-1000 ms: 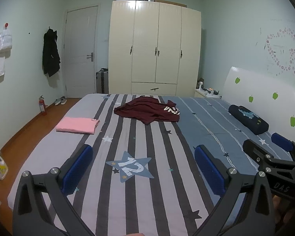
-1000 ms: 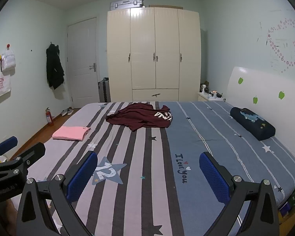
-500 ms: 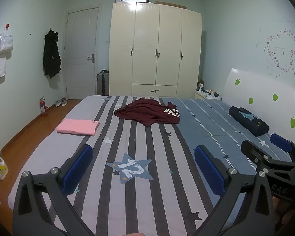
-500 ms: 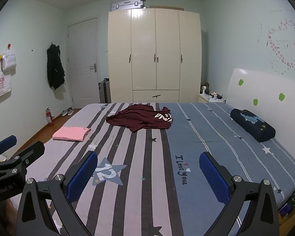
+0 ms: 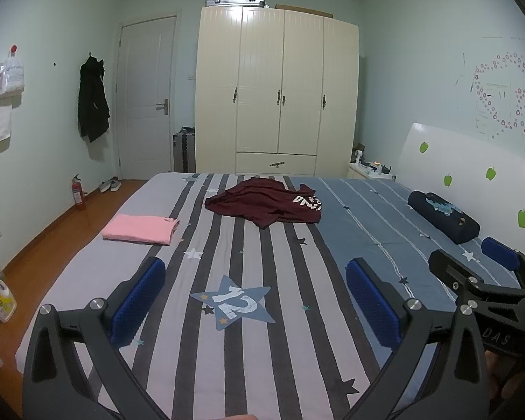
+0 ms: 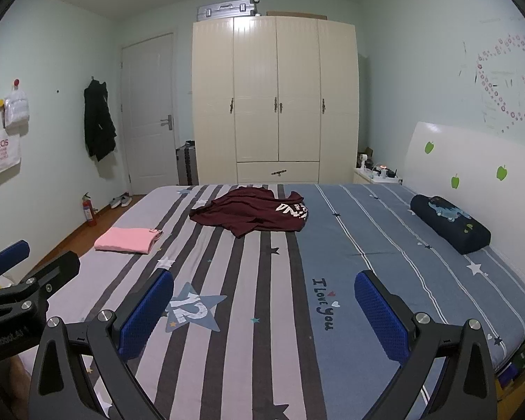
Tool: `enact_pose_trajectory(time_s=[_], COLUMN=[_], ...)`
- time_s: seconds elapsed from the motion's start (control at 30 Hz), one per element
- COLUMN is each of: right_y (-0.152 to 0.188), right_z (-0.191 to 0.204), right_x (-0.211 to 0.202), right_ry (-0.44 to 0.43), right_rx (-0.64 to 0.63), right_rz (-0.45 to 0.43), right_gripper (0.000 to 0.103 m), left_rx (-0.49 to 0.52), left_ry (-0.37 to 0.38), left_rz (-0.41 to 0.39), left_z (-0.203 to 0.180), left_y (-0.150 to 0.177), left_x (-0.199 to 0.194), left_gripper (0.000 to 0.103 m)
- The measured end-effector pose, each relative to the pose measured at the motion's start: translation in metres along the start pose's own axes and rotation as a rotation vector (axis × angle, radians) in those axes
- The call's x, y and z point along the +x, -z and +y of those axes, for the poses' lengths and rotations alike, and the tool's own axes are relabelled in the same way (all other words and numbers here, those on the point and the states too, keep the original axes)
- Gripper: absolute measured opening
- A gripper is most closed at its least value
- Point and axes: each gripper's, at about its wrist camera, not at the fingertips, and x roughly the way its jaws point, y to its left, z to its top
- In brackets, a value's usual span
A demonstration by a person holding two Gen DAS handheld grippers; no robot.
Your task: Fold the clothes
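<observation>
A crumpled maroon shirt with white lettering lies in the far middle of the striped bed. A folded pink garment rests near the bed's left edge. My left gripper hangs open above the near part of the bed, over a star print, nothing between its blue pads. My right gripper is open too and holds nothing. Each gripper shows at the edge of the other's view: the right one, the left one. Both stand well short of the clothes.
A dark blue bolster pillow lies by the white headboard on the right. A cream wardrobe and a door stand beyond the bed. A fire extinguisher and shoes sit on the wooden floor at left.
Both views have tilted slightly upward, so the bed and clothes sit a little lower in frame. Both grippers stay open; the clothes have not moved.
</observation>
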Motion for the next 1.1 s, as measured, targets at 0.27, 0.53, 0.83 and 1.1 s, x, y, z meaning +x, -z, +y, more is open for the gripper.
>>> enact_pose_trajectory(time_s=[0.27, 0.53, 0.83, 1.1], right_y=[0.0012, 0.0, -0.0013, 0.0027], right_z=[0.0043, 0.004, 0.0058, 0.0058], right_x=[-0.0021, -0.0005, 0.0004, 0.0052], right_ry=[-0.002, -0.004, -0.002, -0.005], right_rx=[-0.004, -0.004, -0.009, -0.005], right_rz=[-0.001, 0.002, 0.002, 0.007], right_gripper=[0.102, 0.102, 0.102, 0.102], left_rx=[-0.003, -0.001, -0.002, -0.001], left_ry=[0.003, -0.001, -0.001, -0.001], left_rz=[-0.001, -0.002, -0.001, -0.002], left_z=[0.0024, 0.0029, 0.0028, 0.0049], left_y=[0.0018, -0.0005, -0.0003, 0.001], left_x=[-0.0028, -0.004, -0.0028, 0.0011], left_gripper=[0.102, 0.102, 0.102, 0.102])
